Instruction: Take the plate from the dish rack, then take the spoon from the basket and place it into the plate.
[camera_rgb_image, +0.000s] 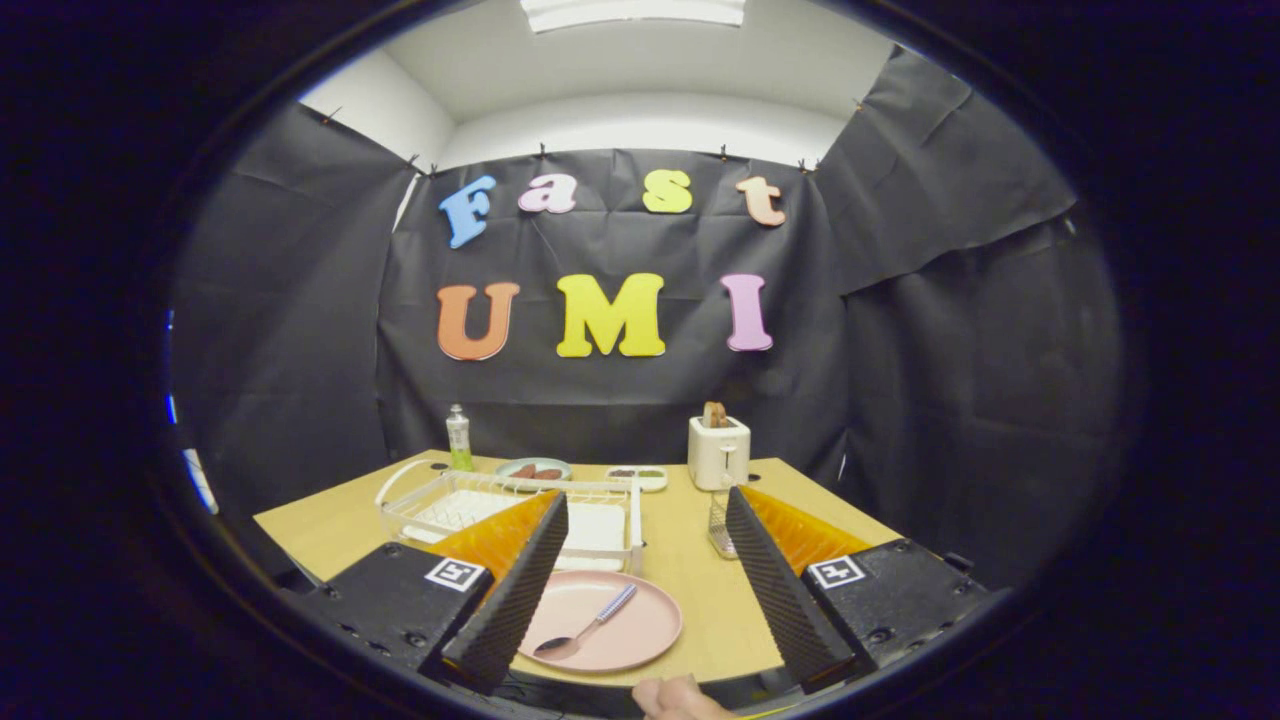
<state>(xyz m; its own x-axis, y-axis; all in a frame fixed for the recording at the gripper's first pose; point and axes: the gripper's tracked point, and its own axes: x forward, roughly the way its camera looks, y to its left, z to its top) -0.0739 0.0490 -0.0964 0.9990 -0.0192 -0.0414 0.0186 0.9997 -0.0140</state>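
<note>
A pink plate (615, 625) lies flat on the wooden table (690, 560), near its front edge. A spoon (588, 630) with a striped handle rests in the plate, bowl toward me. The white wire dish rack (480, 505) stands behind the plate, partly hidden by my left finger. A small wire basket (719, 524) sits beside my right finger, in front of the toaster. My gripper (640, 590) hangs above the table's front edge, open and holding nothing. The plate lies between the fingers, closer to the left one.
A white toaster (718, 452) with bread in it stands at the back of the table. A green bottle (459, 439), a dish of food (534, 469) and a small white tray (637, 477) line the back edge. A hand (680, 698) shows below the table's front edge.
</note>
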